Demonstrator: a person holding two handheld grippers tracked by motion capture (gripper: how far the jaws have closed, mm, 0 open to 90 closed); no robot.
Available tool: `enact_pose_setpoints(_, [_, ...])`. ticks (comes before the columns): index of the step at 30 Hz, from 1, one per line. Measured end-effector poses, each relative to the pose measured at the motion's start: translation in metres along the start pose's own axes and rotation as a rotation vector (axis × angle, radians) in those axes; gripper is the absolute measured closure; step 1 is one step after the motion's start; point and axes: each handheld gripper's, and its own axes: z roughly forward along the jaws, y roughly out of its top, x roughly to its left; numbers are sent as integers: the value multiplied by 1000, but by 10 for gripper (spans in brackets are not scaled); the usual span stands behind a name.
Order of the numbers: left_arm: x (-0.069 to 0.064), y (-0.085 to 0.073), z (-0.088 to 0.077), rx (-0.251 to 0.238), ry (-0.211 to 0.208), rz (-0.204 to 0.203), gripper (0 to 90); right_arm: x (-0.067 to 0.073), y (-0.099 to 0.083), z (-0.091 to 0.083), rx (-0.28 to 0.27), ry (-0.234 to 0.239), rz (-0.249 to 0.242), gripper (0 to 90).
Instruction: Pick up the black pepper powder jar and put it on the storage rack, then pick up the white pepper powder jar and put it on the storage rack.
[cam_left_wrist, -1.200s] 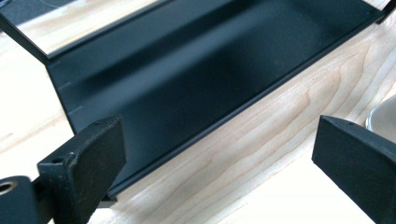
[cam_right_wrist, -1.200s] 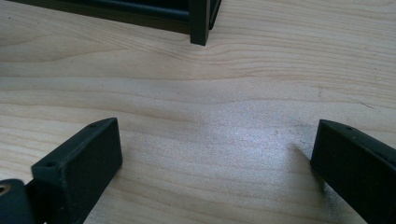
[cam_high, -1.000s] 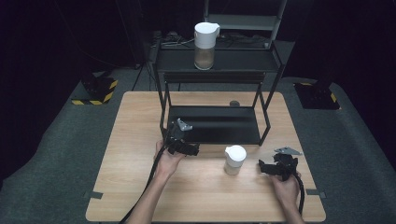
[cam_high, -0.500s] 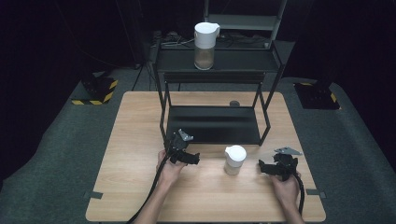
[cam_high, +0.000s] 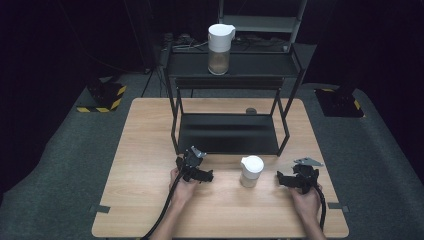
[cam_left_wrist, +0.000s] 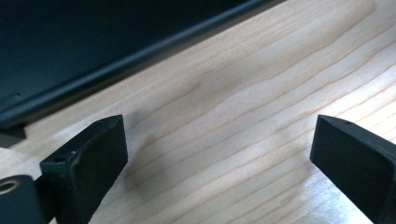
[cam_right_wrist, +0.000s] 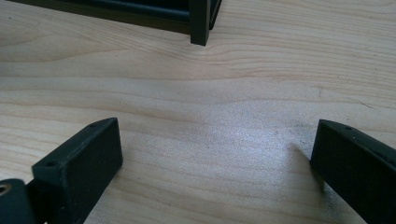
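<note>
A small white lidded container (cam_high: 251, 171) stands on the wooden table (cam_high: 150, 150), just in front of the black shelf rack (cam_high: 227, 132). My left gripper (cam_high: 204, 175) lies low over the table to the container's left, apart from it. In the left gripper view the left gripper (cam_left_wrist: 219, 140) is open, with bare wood between its jaws. My right gripper (cam_high: 283, 180) sits to the container's right, also apart from it. In the right gripper view the right gripper (cam_right_wrist: 217, 140) is open over bare wood, and a rack leg (cam_right_wrist: 200, 23) stands ahead.
A white-lidded pitcher (cam_high: 220, 42) stands on the rack's top shelf. A small dark round object (cam_high: 251, 111) lies on the table behind the rack. The rack's lower shelf edge (cam_left_wrist: 93, 79) runs across the left gripper view. Dark floor surrounds the table.
My left gripper has drawn back from the rack's front edge toward the person's side of the table. The right gripper and the white container have not moved.
</note>
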Motion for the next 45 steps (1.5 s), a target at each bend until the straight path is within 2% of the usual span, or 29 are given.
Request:
enact_pose_setpoints(3, [1,-6,0,-25,1,-15,41,0,0,0,0,-1,-1,14])
enact_pose_setpoints(10, [0,-17,1,-68,6,-19,29,0,0,0,-1,0,-2,14])
enact_pose_setpoints(15, [-1,-31,2,-120,6,-27,28,0,0,0,-1,0,-2,14])
enact_pose_setpoints(30, [-3,-32,2,-121,14,-32,30,0,1,1,1,0,-1,11])
enact_pose_setpoints(33, [-3,-31,2,-120,14,-31,30,-4,4,-1,16,17,-19,33])
enact_pose_setpoints(35, [-3,-32,2,-121,14,-31,30,-2,5,-4,21,12,-29,40])
enact_pose_setpoints(37, [-3,-31,2,-120,14,-31,30,-3,5,-8,16,37,-39,38])
enact_pose_setpoints(45, [-3,-32,2,-121,13,-32,30,0,0,-18,3,197,-130,36])
